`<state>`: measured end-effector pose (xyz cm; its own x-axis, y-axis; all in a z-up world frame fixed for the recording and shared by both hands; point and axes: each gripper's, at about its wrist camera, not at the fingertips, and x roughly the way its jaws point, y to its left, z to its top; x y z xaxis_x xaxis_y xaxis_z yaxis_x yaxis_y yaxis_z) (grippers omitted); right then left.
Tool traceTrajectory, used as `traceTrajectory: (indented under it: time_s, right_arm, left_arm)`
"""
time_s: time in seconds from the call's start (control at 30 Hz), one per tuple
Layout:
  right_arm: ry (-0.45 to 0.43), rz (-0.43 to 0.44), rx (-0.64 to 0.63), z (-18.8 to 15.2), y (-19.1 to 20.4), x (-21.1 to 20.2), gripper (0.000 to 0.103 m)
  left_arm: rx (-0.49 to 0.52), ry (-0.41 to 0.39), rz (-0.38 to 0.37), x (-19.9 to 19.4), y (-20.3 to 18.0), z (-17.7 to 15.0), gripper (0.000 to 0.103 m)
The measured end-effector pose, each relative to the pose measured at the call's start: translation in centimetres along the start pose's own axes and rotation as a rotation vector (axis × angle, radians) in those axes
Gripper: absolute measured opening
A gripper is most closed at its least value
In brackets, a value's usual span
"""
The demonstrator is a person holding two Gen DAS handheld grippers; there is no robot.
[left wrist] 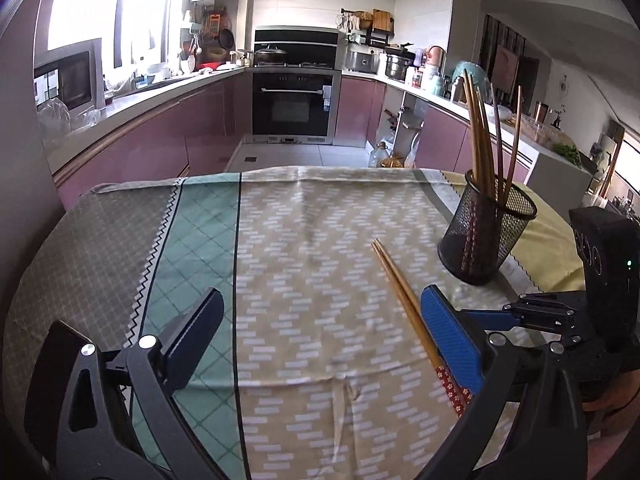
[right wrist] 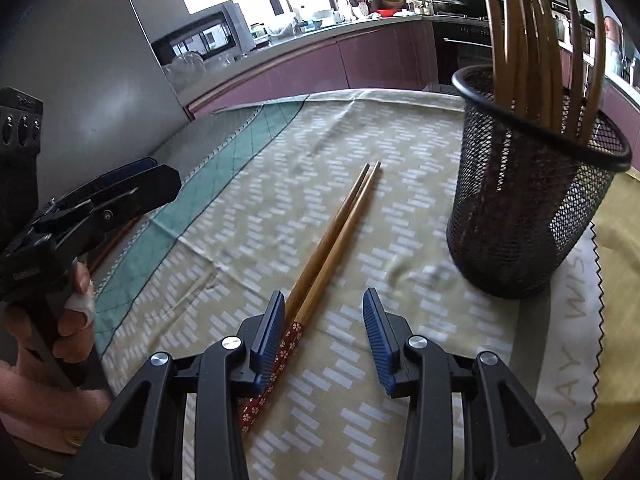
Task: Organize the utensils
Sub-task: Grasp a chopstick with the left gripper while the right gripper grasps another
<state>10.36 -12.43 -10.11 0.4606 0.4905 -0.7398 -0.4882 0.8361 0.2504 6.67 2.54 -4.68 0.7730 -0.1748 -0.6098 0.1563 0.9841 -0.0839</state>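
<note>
Right wrist view has the right gripper (right wrist: 324, 340) spread open and low over the red-patterned handle end of a pair of chopsticks (right wrist: 332, 236) lying on the tablecloth (right wrist: 400, 128), left pad touching them, so probably lining up a grab there. The mesh holder (right wrist: 532, 216) just beside them already has several chopsticks standing in it, tips up, so that's presumably the destination. The left gripper (left wrist: 320, 340) is released too, wide apart, holding nothing, probably keeping clear.
</note>
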Motion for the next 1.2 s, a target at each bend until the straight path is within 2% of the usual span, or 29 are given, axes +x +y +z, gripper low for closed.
traceTrajectory:
  time_s: [0.43, 0.9, 1.2]
  right_arm:
    - [-0.007, -0.081, -0.026, 0.1, 1.4, 0.4, 0.034]
    - [0.009, -0.103, -0.001, 1.3, 0.8, 1.2, 0.025]
    - [0.003, -0.100, 0.036, 2.2, -0.5, 1.8, 0.007]
  left_arm:
    - [0.002, 0.048, -0.029, 1.8, -0.9, -0.9, 0.092]
    - [0.048, 0.097, -0.059, 3.6, -2.5, -1.4, 0.083]
    - [0.061, 0.128, -0.077, 4.4, -2.8, -1.7, 0.077]
